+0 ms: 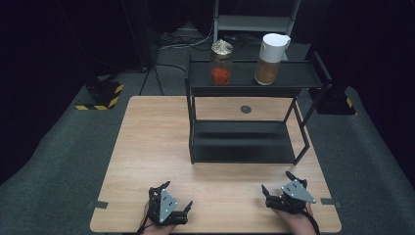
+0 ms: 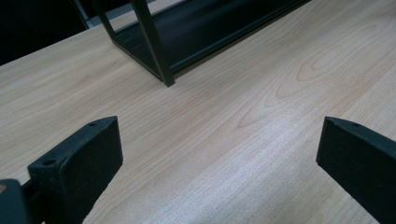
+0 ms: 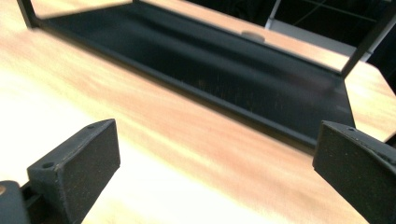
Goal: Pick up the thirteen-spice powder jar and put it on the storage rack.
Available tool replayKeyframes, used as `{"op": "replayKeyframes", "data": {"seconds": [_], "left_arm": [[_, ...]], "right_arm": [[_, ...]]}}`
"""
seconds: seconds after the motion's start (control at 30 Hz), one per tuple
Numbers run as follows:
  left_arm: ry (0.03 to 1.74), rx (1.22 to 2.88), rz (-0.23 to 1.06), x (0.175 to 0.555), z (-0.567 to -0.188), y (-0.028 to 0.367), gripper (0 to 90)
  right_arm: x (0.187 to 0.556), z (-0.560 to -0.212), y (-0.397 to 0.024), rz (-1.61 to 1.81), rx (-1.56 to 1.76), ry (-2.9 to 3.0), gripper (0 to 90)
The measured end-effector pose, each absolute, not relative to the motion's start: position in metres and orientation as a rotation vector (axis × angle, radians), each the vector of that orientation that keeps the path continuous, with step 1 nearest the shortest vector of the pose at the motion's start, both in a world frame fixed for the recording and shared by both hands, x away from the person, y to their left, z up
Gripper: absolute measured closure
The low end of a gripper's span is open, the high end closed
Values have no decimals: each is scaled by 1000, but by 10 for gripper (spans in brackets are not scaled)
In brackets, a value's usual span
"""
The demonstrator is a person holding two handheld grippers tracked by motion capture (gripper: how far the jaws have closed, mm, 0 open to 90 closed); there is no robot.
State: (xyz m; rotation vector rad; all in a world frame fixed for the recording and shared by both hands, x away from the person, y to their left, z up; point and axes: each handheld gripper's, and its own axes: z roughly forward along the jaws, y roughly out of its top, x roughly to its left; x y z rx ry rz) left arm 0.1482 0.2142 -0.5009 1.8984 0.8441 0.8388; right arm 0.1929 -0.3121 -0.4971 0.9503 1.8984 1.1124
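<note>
A black two-tier rack (image 1: 244, 78) stands at the middle back of the wooden table (image 1: 147, 147). Its top shelf carries a gold-lidded jar of red contents (image 1: 221, 63) and a taller jar with a white lid and brown contents (image 1: 270, 58). The lower shelf (image 3: 210, 60) is bare. My left gripper (image 1: 177, 195) rests near the front edge, left of centre, open over bare wood (image 2: 219, 140), facing the rack's front left leg (image 2: 161, 60). My right gripper (image 1: 277, 182) sits at the front right, open with nothing between its fingers (image 3: 217, 140), facing the lower shelf.
A small grey disc (image 1: 245, 109) is set into the table behind the rack. Tape marks (image 1: 98, 204) (image 1: 331, 201) lie at the table's front corners. On the floor are a yellow-and-black striped base (image 1: 100, 95) and cables near a metal frame (image 1: 254, 19).
</note>
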Motion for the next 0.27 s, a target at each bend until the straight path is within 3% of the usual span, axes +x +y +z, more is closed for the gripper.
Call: {"op": "replayKeyframes", "data": {"seconds": [0.27], "left_arm": [[815, 1933, 861, 148, -500, 210, 6]], "right_arm": [[190, -491, -305, 1005, 915, 1947, 0]]}}
